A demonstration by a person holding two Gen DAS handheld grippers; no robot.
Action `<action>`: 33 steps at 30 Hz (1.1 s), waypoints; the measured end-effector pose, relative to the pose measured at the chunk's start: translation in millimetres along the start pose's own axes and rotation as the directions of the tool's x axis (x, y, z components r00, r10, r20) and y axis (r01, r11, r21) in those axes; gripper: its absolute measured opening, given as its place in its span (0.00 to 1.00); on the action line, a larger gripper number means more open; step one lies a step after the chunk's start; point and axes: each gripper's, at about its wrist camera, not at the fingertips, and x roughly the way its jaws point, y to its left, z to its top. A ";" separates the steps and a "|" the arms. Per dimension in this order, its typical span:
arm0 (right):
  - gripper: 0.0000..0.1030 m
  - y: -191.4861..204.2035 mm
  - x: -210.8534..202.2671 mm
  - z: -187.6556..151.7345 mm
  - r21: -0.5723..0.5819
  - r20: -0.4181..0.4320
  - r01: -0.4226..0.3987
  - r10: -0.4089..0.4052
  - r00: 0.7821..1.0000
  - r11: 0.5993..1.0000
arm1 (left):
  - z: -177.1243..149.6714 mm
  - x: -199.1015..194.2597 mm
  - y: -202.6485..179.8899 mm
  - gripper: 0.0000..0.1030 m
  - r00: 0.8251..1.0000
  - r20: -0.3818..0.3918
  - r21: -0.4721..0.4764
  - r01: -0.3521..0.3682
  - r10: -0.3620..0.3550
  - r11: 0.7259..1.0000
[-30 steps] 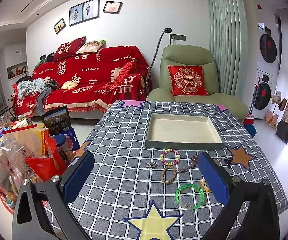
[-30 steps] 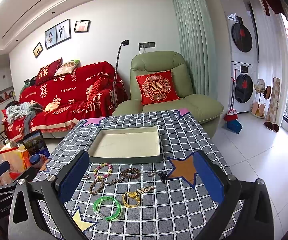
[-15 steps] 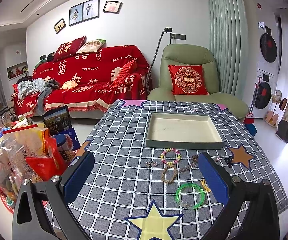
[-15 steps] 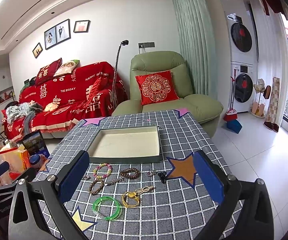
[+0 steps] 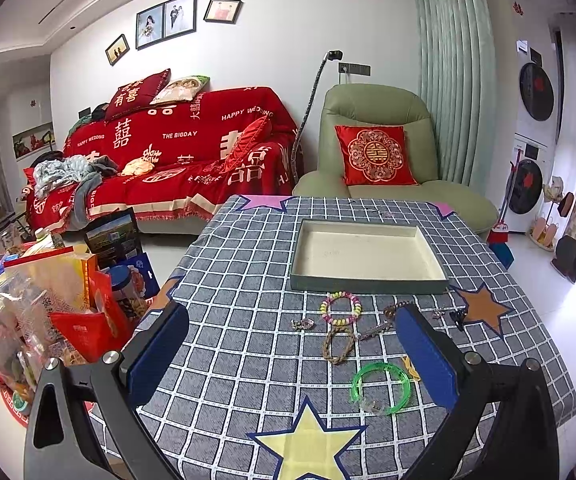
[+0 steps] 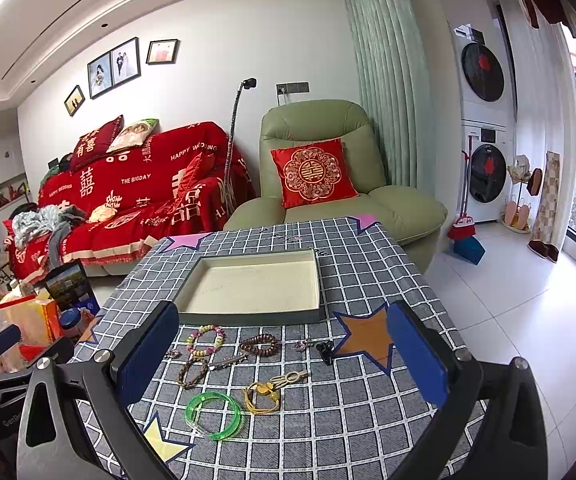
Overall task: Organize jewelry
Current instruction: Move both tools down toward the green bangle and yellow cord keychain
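Both grippers (image 5: 292, 344) (image 6: 282, 354) wide — jewelry near tray (image 6: 248, 316) edge.

- I see the shallow tray (image 6: 248, 316), cream inside, lying flat.
- Just before its near wall: pastel bead bracelet (image 6: 207, 335), brown bead bracelet (image 6: 260, 345).
- Further toward me: green bangle (image 6: 214, 415), yellow cord charm (image 6: 266, 394).

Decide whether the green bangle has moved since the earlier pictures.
No. The green bangle lies in the same spot, by the yellow star on the tablecloth.
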 end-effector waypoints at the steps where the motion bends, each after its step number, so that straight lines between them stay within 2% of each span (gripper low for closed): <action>1: 1.00 -0.1 0.1 0.0 0.000 -0.001 0.000 0.000 1.000 1.000 | -1.5 1.6 0.7 1.00 1.000 -0.005 0.001 -0.001 0.001 1.000; 6: 1.00 -0.7 1.0 -8.9 -0.001 -0.025 0.008 -0.008 1.000 1.000 | -8.2 21.5 -2.8 1.00 0.998 -0.066 0.036 -0.022 0.025 0.999; 9: 1.00 -6.5 12.5 -15.5 0.005 -0.063 0.016 -0.016 0.998 1.000 | -15.5 38.0 -3.9 1.00 0.992 -0.125 0.038 0.000 0.004 0.999; 11: 1.00 -9.7 20.3 -21.6 0.005 -0.103 0.025 -0.025 0.994 1.000 | -24.0 54.5 -3.4 1.00 0.981 -0.191 0.027 0.036 -0.030 0.999; 14: 1.00 -19.1 35.5 -31.6 0.006 -0.179 0.039 -0.037 0.983 0.999 | -35.4 75.1 -9.1 1.00 0.955 -0.281 0.021 0.105 -0.095 0.994; 15: 1.00 -22.9 42.0 -33.6 0.005 -0.210 0.043 -0.041 0.977 0.999 | -41.2 85.2 -12.1 1.00 0.941 -0.317 0.018 0.133 -0.120 0.991; 18: 1.00 -28.2 64.6 -51.4 -0.020 -0.322 0.059 -0.062 0.945 0.998 | -53.6 109.4 -24.4 1.00 0.909 -0.393 0.015 0.157 -0.139 0.987; 22: 1.00 -28.0 94.8 -74.4 -0.040 -0.443 0.028 -0.043 0.895 0.999 | -65.4 136.7 -35.1 1.00 0.883 -0.455 0.019 0.137 -0.114 0.990; 25: 1.00 -28.5 114.0 -83.1 -0.062 -0.491 0.011 -0.040 0.871 0.998 | -69.0 150.8 -38.1 1.00 0.869 -0.484 0.016 0.132 -0.108 0.991; 27: 1.00 -25.3 131.2 -87.1 -0.081 -0.527 -0.002 -0.041 0.849 0.997 | -72.9 162.0 -40.2 1.00 0.851 -0.513 0.015 0.140 -0.113 0.990; 30: 1.00 -22.7 151.0 -94.5 -0.083 -0.570 -0.017 -0.034 0.821 0.996 | -77.0 169.0 -41.8 1.00 0.839 -0.529 0.024 0.163 -0.126 0.986; 33: 1.00 -19.8 165.8 -99.2 -0.104 -0.600 -0.030 -0.039 0.799 0.994 | -80.1 174.1 -48.2 1.00 0.843 -0.528 0.079 0.169 -0.102 0.982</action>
